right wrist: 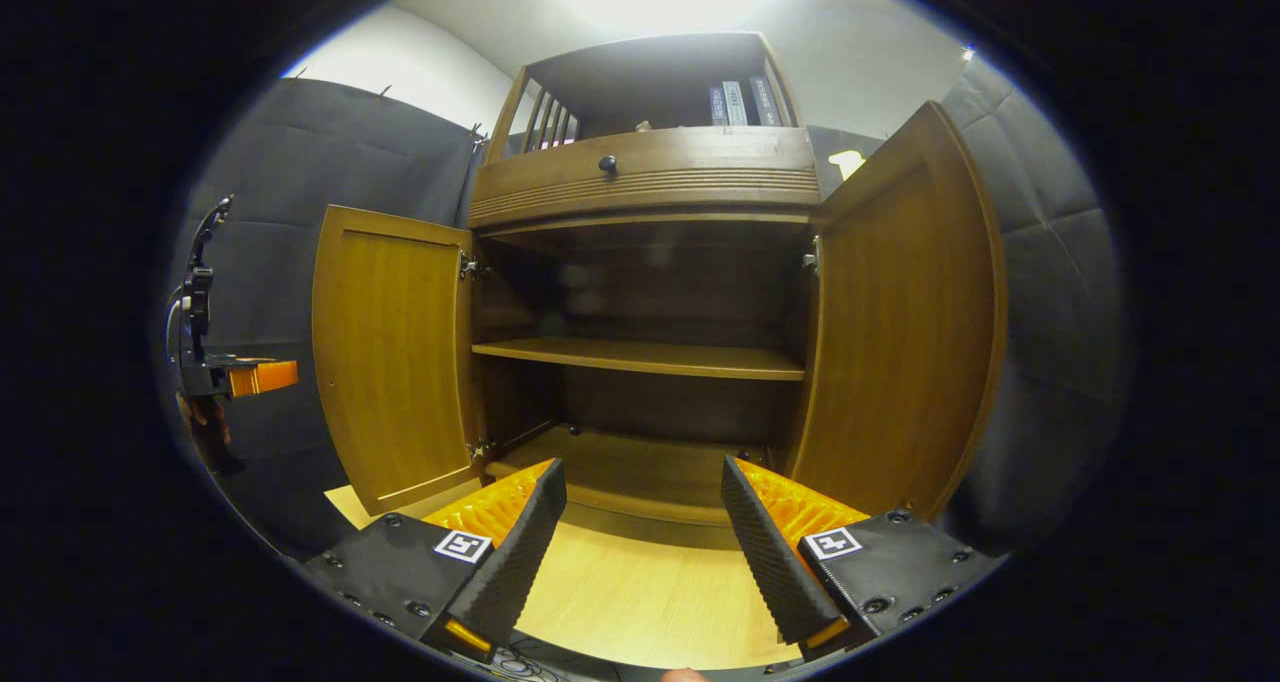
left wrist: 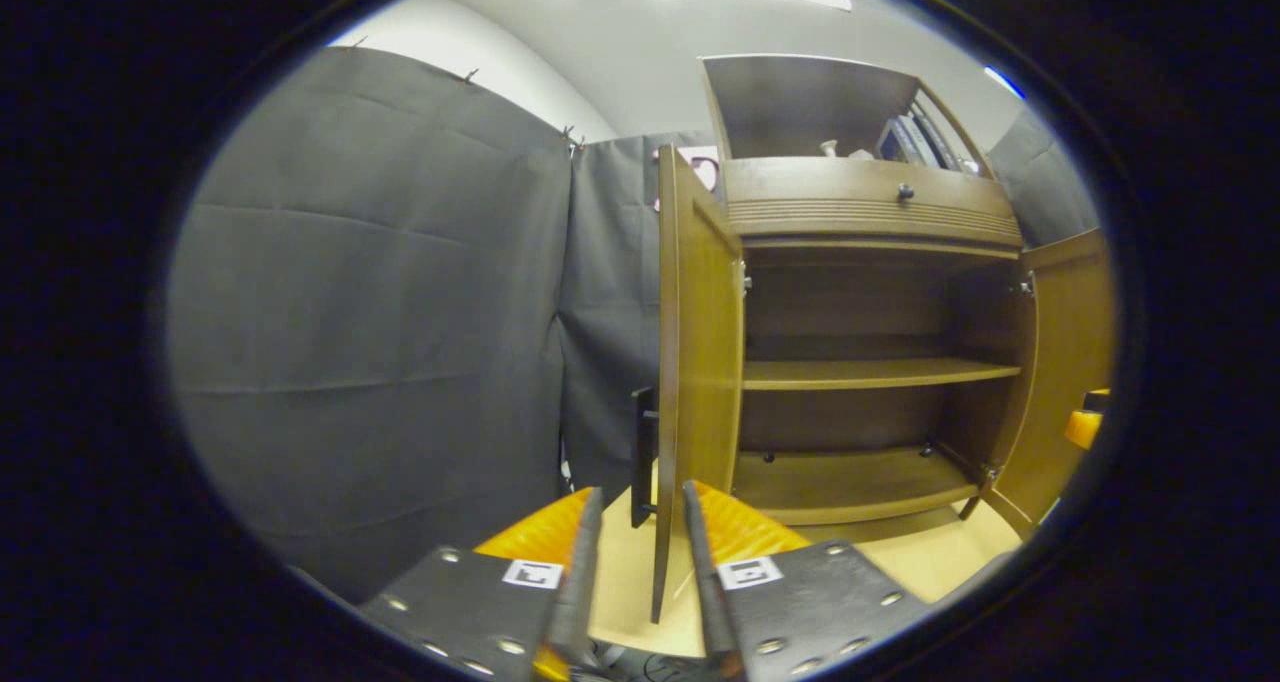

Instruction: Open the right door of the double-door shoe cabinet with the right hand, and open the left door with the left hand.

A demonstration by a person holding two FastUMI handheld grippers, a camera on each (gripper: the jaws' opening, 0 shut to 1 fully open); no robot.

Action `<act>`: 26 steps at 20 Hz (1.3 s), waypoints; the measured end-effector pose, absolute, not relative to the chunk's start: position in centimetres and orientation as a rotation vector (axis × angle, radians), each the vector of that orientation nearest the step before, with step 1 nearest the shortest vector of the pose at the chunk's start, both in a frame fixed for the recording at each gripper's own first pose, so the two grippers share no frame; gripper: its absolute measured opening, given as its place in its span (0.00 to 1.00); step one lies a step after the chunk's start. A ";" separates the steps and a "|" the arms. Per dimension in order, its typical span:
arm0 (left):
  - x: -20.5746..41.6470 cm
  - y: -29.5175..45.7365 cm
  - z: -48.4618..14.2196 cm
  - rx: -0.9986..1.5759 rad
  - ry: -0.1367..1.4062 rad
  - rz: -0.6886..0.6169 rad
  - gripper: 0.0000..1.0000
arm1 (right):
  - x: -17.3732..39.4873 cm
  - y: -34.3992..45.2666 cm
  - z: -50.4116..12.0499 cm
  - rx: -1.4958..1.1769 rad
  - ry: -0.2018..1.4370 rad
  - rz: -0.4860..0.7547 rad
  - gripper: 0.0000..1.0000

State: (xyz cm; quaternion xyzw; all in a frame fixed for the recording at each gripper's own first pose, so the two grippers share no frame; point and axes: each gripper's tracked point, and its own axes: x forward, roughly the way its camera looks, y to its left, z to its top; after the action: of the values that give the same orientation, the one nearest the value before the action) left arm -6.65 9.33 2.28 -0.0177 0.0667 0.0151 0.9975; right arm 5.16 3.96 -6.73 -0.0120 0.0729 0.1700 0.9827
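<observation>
Booth cloth point(left wrist: 370, 312), left door point(left wrist: 695, 362) edge-on between left claw point(left wrist: 640, 562)

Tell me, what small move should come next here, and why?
Probably ease the left tongs back off the left door. Both it and the right door already stand wide open, showing the shelf, and the door's edge sits between fingers that look spread, not pressing.

A staged recording booth, not a home: dark cloth walls point(left wrist: 370, 312) (pinned up at the top) surround one wooden shoe cabinet point(right wrist: 640, 192)
</observation>
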 end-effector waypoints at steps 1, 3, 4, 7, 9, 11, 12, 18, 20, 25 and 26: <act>-7.3 8.6 2.7 -0.041 0.125 0.020 0.65 | 4.7 3.5 -6.5 -0.016 0.144 0.329 0.98; -8.3 7.6 3.6 -0.044 0.108 0.010 0.96 | 3.8 2.2 -5.8 -0.004 0.137 0.300 0.92; -8.9 7.2 4.0 -0.046 0.099 0.003 0.96 | 3.3 1.6 -5.4 -0.005 0.132 0.285 0.98; -10.5 5.5 5.0 -0.051 0.074 -0.033 0.96 | 1.9 -0.5 -4.4 -0.018 0.104 0.237 0.98; -11.2 4.7 5.3 -0.048 0.062 -0.063 0.96 | 1.1 -1.5 -3.6 -0.017 0.082 0.208 1.00; -12.1 3.5 5.4 -0.037 0.057 -0.092 0.96 | 0.5 -2.1 -3.2 -0.014 0.066 0.189 0.98; -12.7 3.0 5.5 -0.029 0.054 -0.103 0.96 | 0.3 -2.4 -3.1 -0.014 0.063 0.178 0.98; -14.2 1.3 6.8 -0.005 0.015 -0.156 0.96 | -0.8 -3.9 -3.1 0.013 0.061 0.117 0.98; -14.2 1.1 7.1 0.002 0.006 -0.159 0.96 | -1.1 -4.5 -3.2 0.010 0.064 0.096 0.97; -15.1 1.6 7.8 0.026 -0.005 -0.167 0.96 | -1.8 -5.3 -3.5 0.011 0.065 0.072 0.92; -15.1 1.5 7.7 0.029 -0.005 -0.164 0.96 | -1.9 -5.5 -3.4 0.007 0.064 0.069 0.92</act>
State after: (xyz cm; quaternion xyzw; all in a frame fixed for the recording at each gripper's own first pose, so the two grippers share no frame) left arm -15.08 1.54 7.69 0.0147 -0.0024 -0.0819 0.9965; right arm -1.89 -5.53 -3.43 0.0035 0.0322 0.0343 0.9989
